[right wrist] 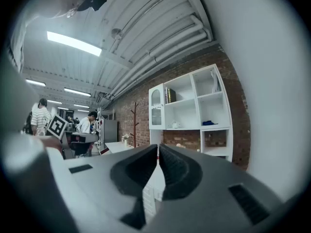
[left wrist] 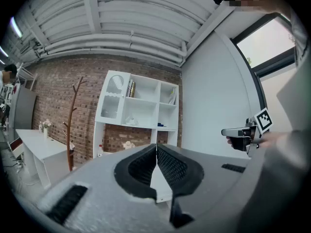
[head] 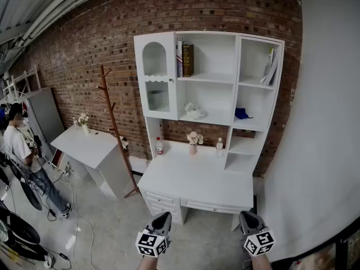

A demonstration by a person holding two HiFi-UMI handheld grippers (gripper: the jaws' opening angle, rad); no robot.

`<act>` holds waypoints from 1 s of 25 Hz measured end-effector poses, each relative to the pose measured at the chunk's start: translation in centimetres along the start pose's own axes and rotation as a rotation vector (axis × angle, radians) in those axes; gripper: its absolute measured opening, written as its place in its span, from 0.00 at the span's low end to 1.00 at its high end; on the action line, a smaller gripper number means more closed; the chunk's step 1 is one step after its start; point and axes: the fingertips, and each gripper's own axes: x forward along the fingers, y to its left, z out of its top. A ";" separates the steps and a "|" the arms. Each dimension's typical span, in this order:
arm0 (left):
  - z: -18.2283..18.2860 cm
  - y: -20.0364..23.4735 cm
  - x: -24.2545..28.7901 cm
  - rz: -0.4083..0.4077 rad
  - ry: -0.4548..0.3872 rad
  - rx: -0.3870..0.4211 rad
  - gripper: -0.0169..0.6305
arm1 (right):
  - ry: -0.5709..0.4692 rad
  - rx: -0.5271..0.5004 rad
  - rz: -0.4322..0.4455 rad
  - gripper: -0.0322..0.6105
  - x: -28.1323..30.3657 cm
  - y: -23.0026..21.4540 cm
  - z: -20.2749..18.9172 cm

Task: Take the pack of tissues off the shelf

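The task is at its opening step. The person stands back from the shelf (head: 235, 77) with both grippers held low and level in front of the surface (head: 197, 181), well apart from anything on it. The left gripper (head: 163, 217) has its fingers (left wrist: 140, 168) pressed together with nothing between them. The right gripper (head: 248, 216) is the same, its fingers (right wrist: 178, 171) closed on nothing. The pack (head: 242, 113) is most likely the small blue thing lying in the middle compartment of the shelf's right-hand column, though it is too small to be sure. A white thing (head: 194, 112) sits in the compartment beside it. The approach is the step in hand. Next, one gripper, probably the right since it is nearer that side, needs to go forward and up over the surface to that compartment. There it should open its fingers wide enough for the pack, close on it and draw it out clear of the divider.
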 end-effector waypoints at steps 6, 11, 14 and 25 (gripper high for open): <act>0.4 0.1 -0.5 -0.003 -0.004 -0.001 0.07 | -0.007 0.009 -0.003 0.11 -0.3 0.6 0.4; 0.5 0.0 -0.9 -0.007 -0.007 -0.007 0.07 | -0.008 0.010 -0.008 0.11 -0.6 0.9 0.5; 0.5 -0.2 -1.0 -0.014 -0.008 -0.012 0.07 | -0.010 0.009 -0.011 0.11 -0.8 1.2 0.7; 0.2 0.2 -2.8 -0.042 0.001 -0.017 0.07 | 0.001 0.010 -0.031 0.11 -1.5 3.4 0.5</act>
